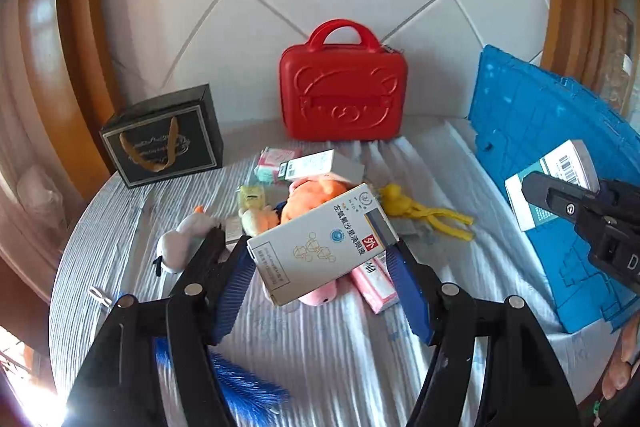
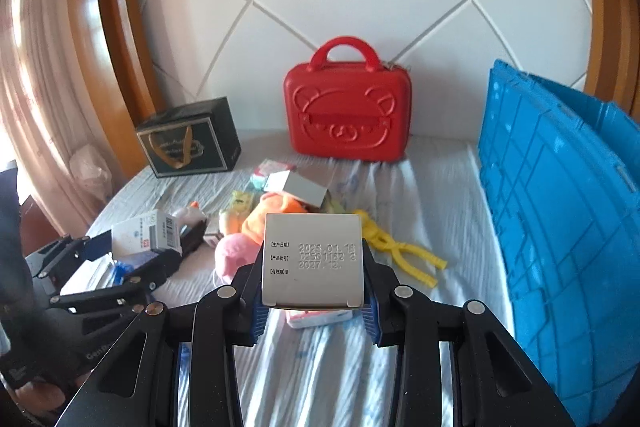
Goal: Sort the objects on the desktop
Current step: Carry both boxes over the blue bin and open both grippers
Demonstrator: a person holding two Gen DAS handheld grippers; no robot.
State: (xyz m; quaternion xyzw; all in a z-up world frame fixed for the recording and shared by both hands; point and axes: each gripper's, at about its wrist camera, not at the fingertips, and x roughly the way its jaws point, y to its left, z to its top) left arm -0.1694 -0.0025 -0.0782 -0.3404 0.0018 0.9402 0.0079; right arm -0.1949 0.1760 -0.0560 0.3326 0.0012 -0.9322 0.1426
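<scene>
Grippers both loaded: left gripper clamps white medicine box above the toy pile; right gripper is closed on grey-ended carton. Blue crate stands at right, red case at back.

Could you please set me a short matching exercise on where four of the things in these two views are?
Things:
1. red case
2. black gift bag
3. blue crate
4. white medicine box

Places:
A. standing at the right edge of the bed
B. between the jaws of the left gripper
C. upright against the white headboard, middle
D. at the back left, by the wooden frame

Pairs: 1-C, 2-D, 3-A, 4-B
</scene>
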